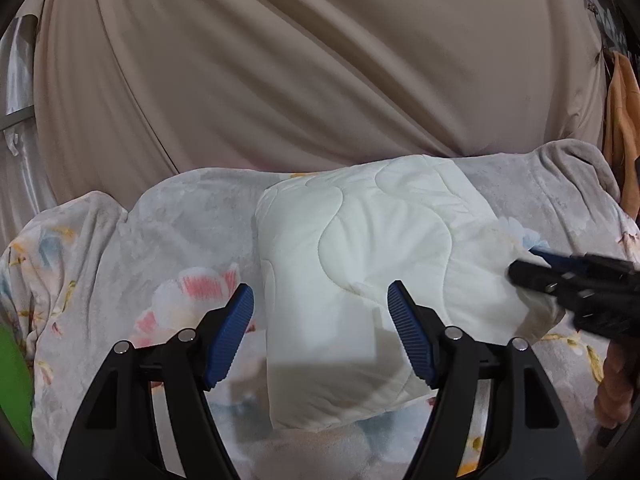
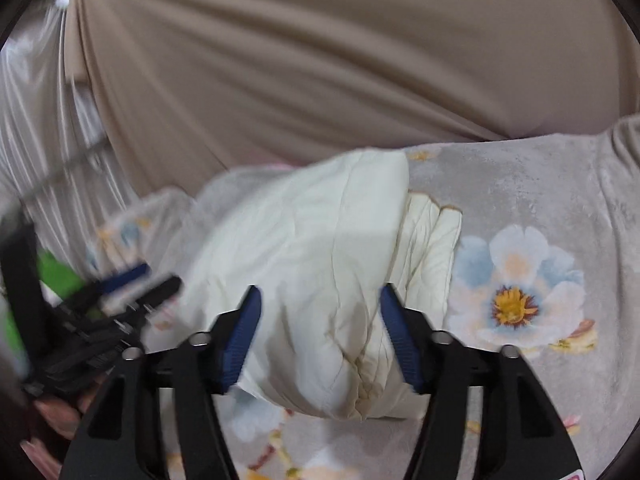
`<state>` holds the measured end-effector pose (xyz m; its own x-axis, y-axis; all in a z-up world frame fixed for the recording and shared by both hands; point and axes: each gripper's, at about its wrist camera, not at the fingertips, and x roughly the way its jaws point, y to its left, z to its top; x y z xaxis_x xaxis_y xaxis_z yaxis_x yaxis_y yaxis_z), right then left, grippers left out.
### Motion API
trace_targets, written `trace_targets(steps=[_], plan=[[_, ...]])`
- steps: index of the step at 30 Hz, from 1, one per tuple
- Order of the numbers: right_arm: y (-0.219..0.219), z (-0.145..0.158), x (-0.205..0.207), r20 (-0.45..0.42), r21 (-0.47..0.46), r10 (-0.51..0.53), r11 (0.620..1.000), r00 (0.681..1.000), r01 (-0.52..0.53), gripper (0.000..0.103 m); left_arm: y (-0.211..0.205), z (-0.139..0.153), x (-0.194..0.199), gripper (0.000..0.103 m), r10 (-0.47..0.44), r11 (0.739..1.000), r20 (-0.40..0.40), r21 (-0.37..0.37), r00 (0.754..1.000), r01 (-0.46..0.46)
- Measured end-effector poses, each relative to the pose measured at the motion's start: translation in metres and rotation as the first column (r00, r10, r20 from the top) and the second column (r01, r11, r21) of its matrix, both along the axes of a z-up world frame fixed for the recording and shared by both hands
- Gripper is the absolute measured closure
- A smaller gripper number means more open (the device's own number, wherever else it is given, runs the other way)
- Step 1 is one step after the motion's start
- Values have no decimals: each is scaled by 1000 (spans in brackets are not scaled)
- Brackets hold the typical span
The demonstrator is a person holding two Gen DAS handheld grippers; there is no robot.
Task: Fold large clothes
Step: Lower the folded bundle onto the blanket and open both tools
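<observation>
A white quilted piece [image 1: 360,240], folded into a thick bundle, lies on a grey floral blanket [image 1: 160,240]. My left gripper [image 1: 320,306] hovers open over the bundle's near left part, its blue pads wide apart and gripping nothing. At the bundle's right edge my right gripper [image 1: 524,268] comes in from the side. In the right wrist view the bundle [image 2: 312,248] shows its stacked layers on the right side. The right gripper [image 2: 320,304] stands open over the bundle's near end with cloth seen between the pads, none pinched. The left gripper [image 2: 160,276] is blurred at the left.
A beige draped cloth [image 1: 280,80] fills the background behind the floral blanket [image 2: 520,200]. Something green [image 1: 12,380] sits at the left edge, and orange fabric [image 1: 624,120] hangs at the far right. A person's hand [image 1: 612,392] holds the right gripper.
</observation>
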<state>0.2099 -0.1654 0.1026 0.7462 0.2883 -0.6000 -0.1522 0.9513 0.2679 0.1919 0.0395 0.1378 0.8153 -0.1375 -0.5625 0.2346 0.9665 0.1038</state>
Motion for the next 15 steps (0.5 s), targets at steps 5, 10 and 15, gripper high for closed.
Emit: trace_targets(steps=[5,10,15], plan=[[-16,-1,-12,14,35,-31,999,999,30,89,3,-12,3,36,21,1000,-42,13,999,-21],[-20,-33,-2,-63,-32,-68,997,996,66,88,5,-35,12,34,36,999,-105,9,994,-35],[-14,-62,6,-93,-80,-86,994,992,78,84,1,-49,11,29,30,999,-109,19,994,-28]])
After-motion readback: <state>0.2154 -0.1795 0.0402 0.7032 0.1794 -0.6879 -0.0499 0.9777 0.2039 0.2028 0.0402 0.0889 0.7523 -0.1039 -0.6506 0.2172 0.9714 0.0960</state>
